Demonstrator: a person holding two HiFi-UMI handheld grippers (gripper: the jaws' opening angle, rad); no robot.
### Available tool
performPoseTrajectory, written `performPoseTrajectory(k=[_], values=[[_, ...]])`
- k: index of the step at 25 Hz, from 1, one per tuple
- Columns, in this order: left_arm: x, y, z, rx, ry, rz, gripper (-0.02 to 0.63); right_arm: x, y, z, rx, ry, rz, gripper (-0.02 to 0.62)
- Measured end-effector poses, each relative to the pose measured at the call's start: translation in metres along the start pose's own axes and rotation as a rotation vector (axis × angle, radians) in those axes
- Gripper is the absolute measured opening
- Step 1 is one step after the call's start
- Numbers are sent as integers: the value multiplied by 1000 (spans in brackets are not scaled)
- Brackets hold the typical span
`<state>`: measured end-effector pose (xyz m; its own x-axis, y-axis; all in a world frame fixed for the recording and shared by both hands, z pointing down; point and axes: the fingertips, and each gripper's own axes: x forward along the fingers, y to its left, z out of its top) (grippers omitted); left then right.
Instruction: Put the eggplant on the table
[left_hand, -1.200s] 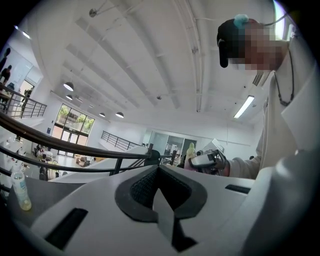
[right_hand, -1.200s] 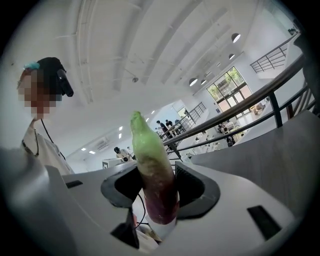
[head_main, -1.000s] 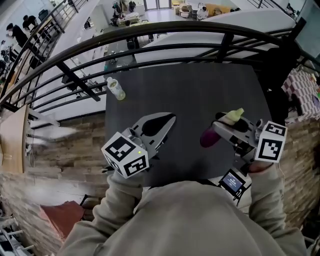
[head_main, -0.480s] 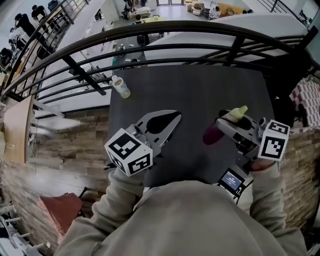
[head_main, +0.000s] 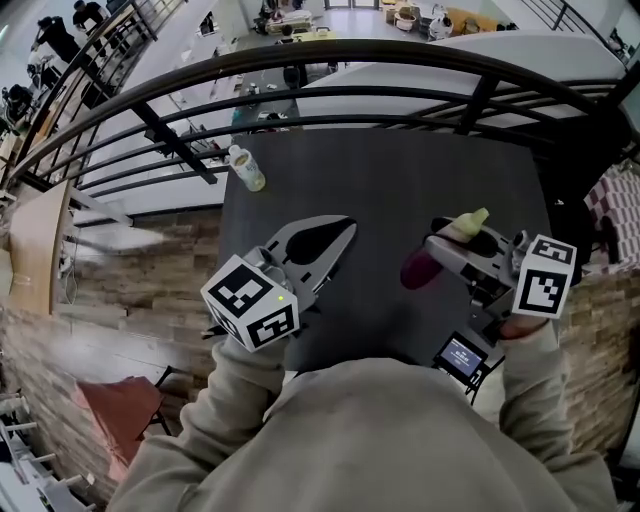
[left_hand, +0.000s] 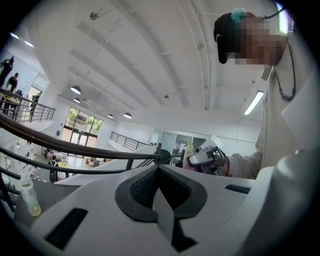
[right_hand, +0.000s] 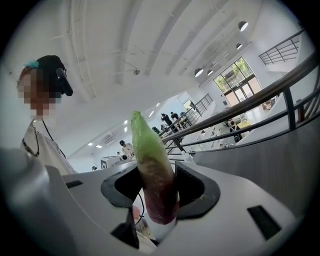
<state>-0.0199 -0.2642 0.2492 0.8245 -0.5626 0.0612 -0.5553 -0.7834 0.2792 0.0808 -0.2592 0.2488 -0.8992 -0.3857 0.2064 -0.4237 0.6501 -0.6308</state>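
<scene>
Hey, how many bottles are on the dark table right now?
1. A small bottle stands at the far left corner of the table, beside the railing. The person's body covers the near edge, so another could be hidden there.

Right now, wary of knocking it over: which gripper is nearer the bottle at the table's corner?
Left. The left gripper is down and right of the bottle in the head view; the right gripper, holding the eggplant, is over the table's opposite side.
</scene>
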Motion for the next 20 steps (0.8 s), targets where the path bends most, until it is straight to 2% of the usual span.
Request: performPoseTrajectory(k=[20], values=[[0, 4, -45, -99, 36, 49, 2, 11, -18, -35, 80, 85, 11, 193]])
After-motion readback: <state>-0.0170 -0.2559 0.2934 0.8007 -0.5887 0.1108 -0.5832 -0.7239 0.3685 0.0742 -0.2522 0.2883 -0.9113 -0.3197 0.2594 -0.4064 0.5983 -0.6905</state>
